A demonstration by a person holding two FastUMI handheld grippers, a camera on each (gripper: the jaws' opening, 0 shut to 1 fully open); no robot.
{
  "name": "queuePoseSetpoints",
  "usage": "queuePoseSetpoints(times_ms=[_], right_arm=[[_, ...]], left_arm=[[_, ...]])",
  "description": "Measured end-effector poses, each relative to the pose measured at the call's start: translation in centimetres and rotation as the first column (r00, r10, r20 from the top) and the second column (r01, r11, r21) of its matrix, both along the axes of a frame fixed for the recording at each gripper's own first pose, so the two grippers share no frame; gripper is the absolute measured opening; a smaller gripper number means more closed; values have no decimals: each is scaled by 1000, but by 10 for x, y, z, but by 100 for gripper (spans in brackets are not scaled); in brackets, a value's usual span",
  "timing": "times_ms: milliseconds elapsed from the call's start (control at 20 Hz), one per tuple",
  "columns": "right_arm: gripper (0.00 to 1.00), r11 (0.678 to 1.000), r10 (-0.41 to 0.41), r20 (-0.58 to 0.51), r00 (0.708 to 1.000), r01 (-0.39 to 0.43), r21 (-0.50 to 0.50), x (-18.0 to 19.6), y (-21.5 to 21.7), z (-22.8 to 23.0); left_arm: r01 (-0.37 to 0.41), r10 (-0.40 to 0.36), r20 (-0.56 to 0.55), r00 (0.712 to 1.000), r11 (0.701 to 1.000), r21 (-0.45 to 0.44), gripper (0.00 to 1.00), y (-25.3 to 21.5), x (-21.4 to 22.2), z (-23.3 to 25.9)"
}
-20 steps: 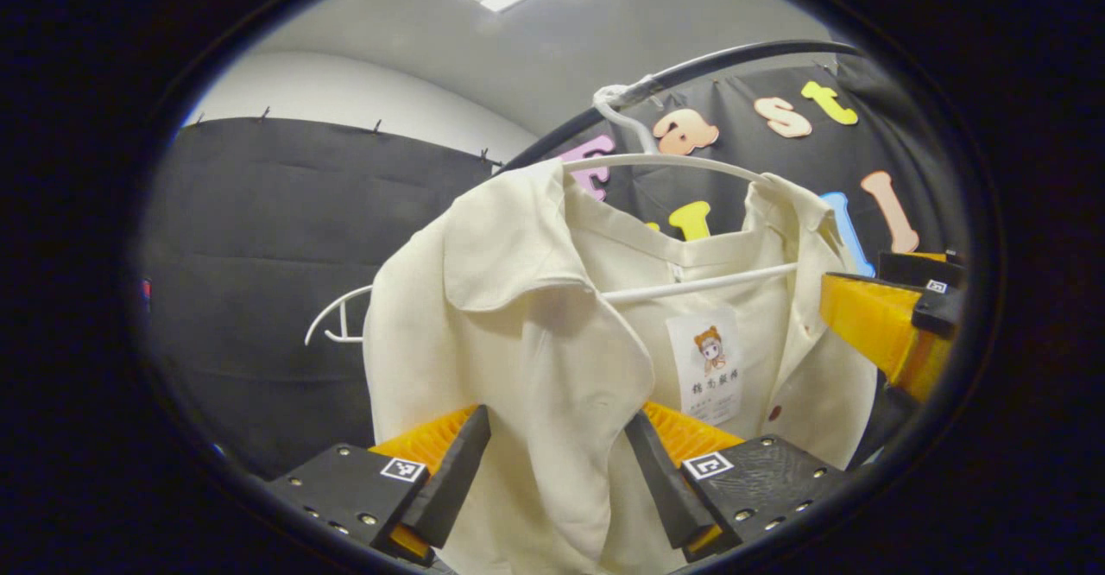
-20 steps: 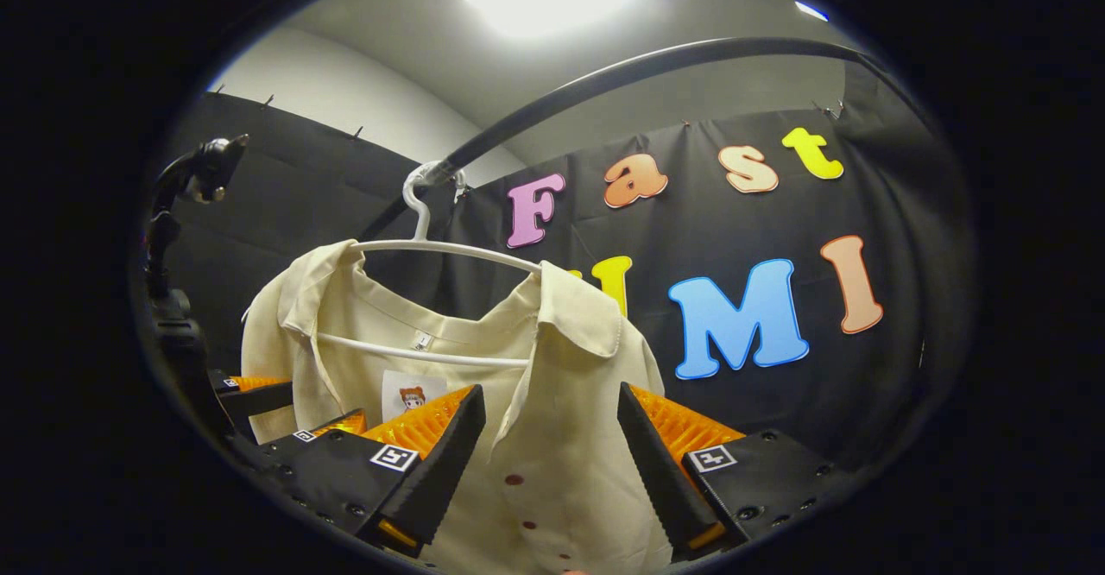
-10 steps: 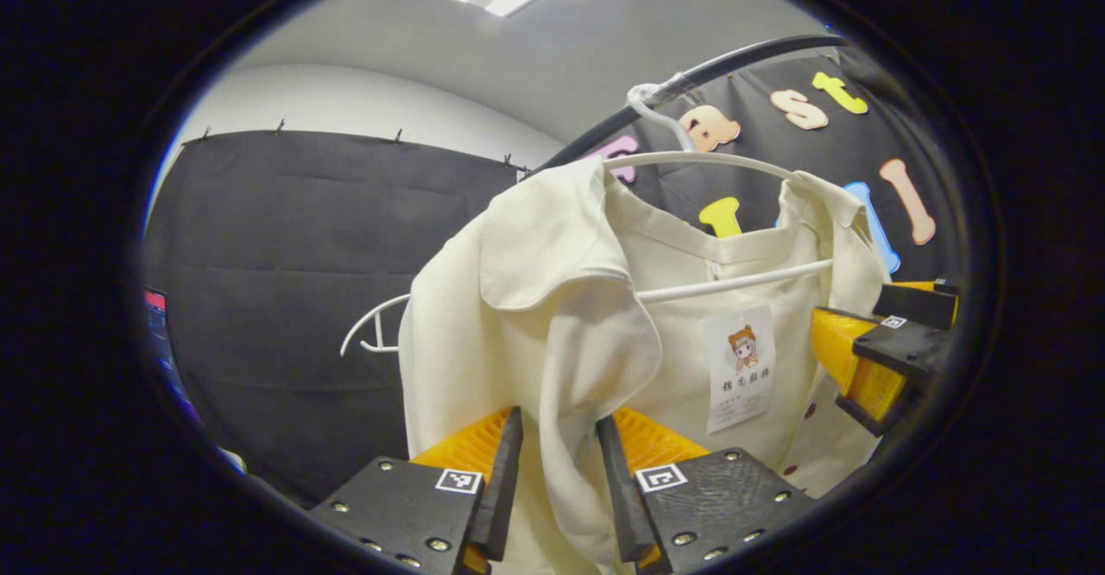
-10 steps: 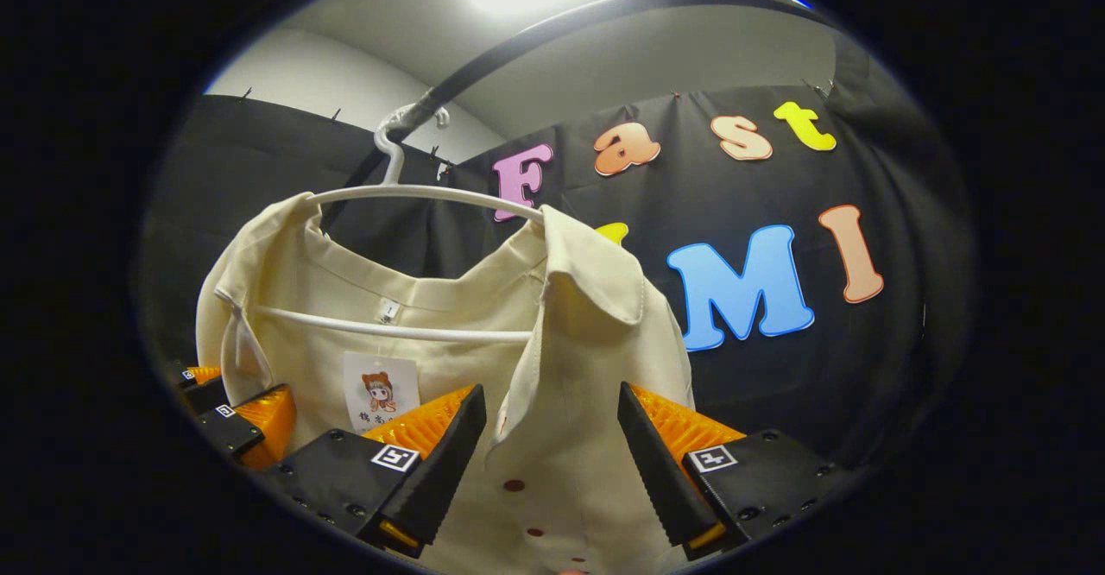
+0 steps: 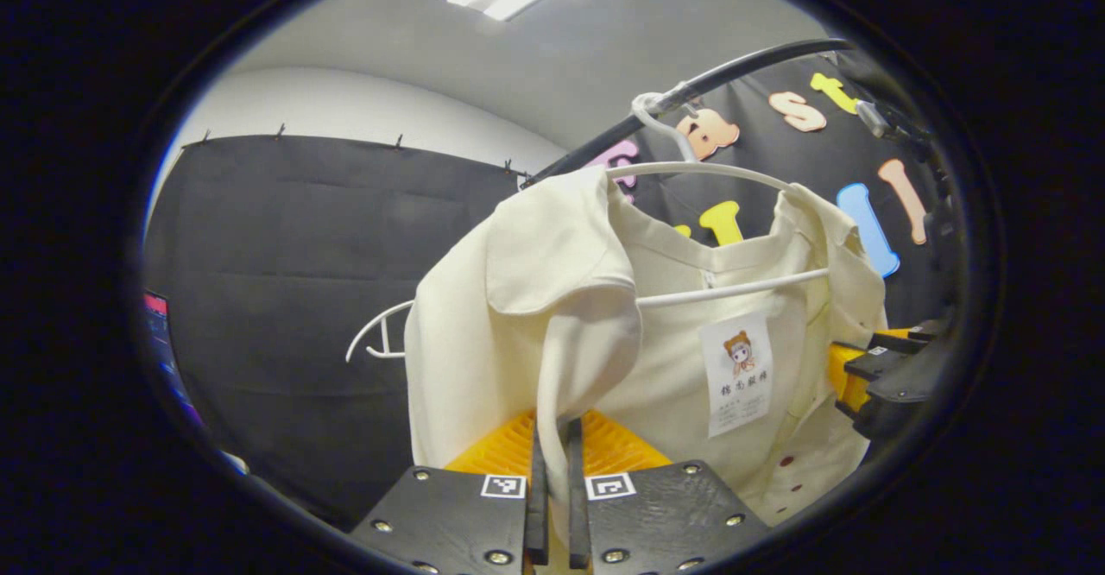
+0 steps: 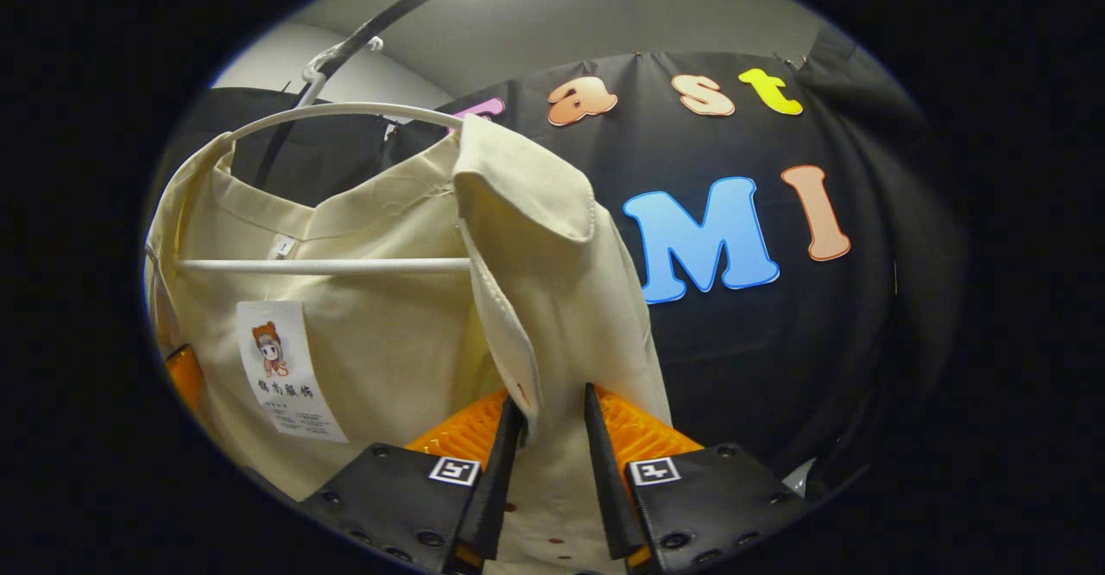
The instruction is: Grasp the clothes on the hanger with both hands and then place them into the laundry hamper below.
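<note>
We clamp the left gripper and right gripper onto the soft, light cream collared shirt by its front plackets, below the white plastic hanger; it will likely slip easily.

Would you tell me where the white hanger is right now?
In the left gripper view the white hanger hangs from the black rail at upper right, inside the cream shirt.

Both gripper views look upward, close beneath the shirt, sharing its hanger from opposite sides.
</note>
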State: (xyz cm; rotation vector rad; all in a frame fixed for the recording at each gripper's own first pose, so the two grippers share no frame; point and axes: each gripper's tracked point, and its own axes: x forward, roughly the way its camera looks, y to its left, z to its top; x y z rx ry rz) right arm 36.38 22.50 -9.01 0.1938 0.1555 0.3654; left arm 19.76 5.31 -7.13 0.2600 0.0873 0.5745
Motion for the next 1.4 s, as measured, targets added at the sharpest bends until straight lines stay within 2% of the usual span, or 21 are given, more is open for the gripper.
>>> queuePoseSetpoints(times_ms=[50,100,150,300,400,450,600,850,900,950,1400], right_arm=[[33,1000,-24,1,1000,24,-12,3,-8,0],[21,998,-51,10,999,51,-25,2,-17,1],[4,999,-46,26,999,46,-17,2,-20,7],[1,999,-42,81,996,41,5,0,-29,24],[1,997,-71,122,990,70,17,-1,-46,35],[1,996,-87,131,988,85,14,0,-52,38],[1,991,-133,158,978,131,20,2,-71,46],[1,979,-202,225,953,204,16,2,-103,68],[1,976,-213,241,947,215,16,2,-108,73],[1,975,-218,252,943,221,15,3,-111,77],[1,949,-309,335,890,314,42,37,-143,116]], left_arm=[[11,-11,-2,1000,1000,-5,2,-4,-2,5],[25,-25,-5,1000,1000,-8,3,-5,-3,4],[43,-43,-8,999,999,-12,3,-4,-2,4],[100,-101,-26,995,994,-33,3,-9,-3,3],[113,-114,-22,993,993,-25,3,-10,-8,11],[111,-111,-22,994,994,-18,1,-11,-11,17],[69,-69,-2,998,997,32,2,-3,-27,37],[50,-50,12,999,998,41,1,14,-44,55],[44,-45,18,999,998,47,3,19,-45,59],[42,-43,24,999,998,53,1,23,-44,63],[-9,1,100,995,997,81,2,70,-45,114]])
